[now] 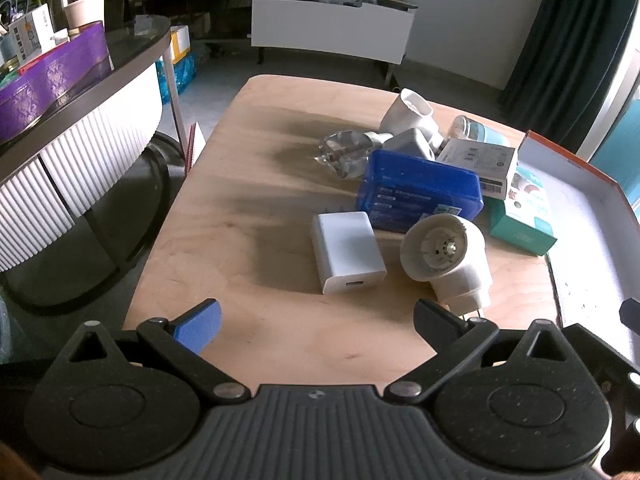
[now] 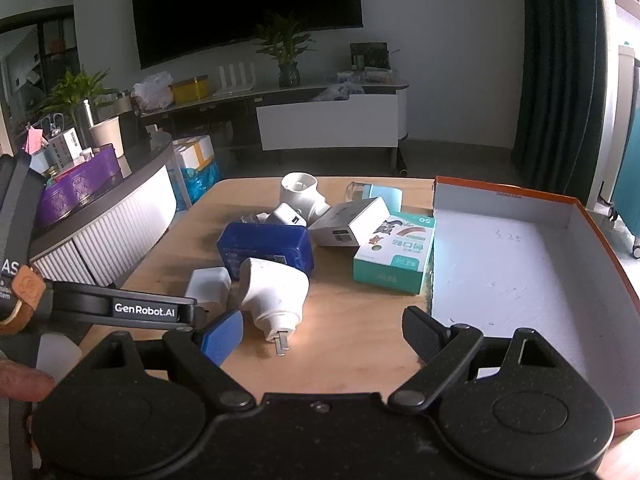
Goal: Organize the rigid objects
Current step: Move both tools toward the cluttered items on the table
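A: Both claws hang with fingers spread wide and nothing between them. The left claw (image 1: 316,324) has the white charger block (image 1: 347,252) straight ahead, the round white plug adapter (image 1: 444,256) just ahead to its right.

B: And the right claw (image 2: 324,334)?

A: That same adapter (image 2: 274,292) lies ahead to its left, prongs toward it. The orange-rimmed box (image 2: 576,216) sits open on its right.

B: Risks?

A: The adapter is round; I'd judge a pinch on the curve could squirt it off the surface (image 1: 240,216). The blue case (image 1: 420,192) touches the pile behind it, so dragging it may topple the teal carton (image 1: 524,220). Both claws could also collide reaching for one item.
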Demonstrator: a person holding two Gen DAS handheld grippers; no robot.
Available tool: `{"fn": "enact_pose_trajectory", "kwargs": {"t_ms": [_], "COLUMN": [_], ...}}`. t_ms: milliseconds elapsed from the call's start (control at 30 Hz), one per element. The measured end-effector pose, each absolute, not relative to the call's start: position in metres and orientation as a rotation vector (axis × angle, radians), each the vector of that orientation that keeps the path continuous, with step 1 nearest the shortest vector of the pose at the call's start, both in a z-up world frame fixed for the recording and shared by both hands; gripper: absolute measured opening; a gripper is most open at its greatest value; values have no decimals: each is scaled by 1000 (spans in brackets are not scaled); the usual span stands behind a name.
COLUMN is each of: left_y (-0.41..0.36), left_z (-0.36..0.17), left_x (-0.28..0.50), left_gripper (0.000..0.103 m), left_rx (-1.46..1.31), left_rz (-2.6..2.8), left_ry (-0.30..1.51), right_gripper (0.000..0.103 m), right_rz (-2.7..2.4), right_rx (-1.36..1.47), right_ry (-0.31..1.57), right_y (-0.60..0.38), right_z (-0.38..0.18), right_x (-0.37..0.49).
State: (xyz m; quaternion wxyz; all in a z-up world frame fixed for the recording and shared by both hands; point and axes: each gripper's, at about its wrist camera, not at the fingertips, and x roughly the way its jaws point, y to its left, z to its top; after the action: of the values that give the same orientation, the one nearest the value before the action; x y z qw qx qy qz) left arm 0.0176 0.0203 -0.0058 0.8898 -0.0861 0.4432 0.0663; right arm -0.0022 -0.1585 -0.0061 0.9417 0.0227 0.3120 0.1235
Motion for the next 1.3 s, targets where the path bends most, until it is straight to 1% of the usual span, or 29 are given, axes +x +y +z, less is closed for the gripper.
{"fn": "enact_pose_trajectory", "kwargs": {"t_ms": [1300], "left_y": [24], "left_z": [-14], "left_x": [28], "left_gripper": [103], "left_rx": [-183], "left_rz": [146], "left_ry": [928], "right_gripper": [102], "right_rz": [279], "right_rx": [72], "right_ry": [691], "right_y": [-151], "right_z": [-14], "right_x": [12]}}
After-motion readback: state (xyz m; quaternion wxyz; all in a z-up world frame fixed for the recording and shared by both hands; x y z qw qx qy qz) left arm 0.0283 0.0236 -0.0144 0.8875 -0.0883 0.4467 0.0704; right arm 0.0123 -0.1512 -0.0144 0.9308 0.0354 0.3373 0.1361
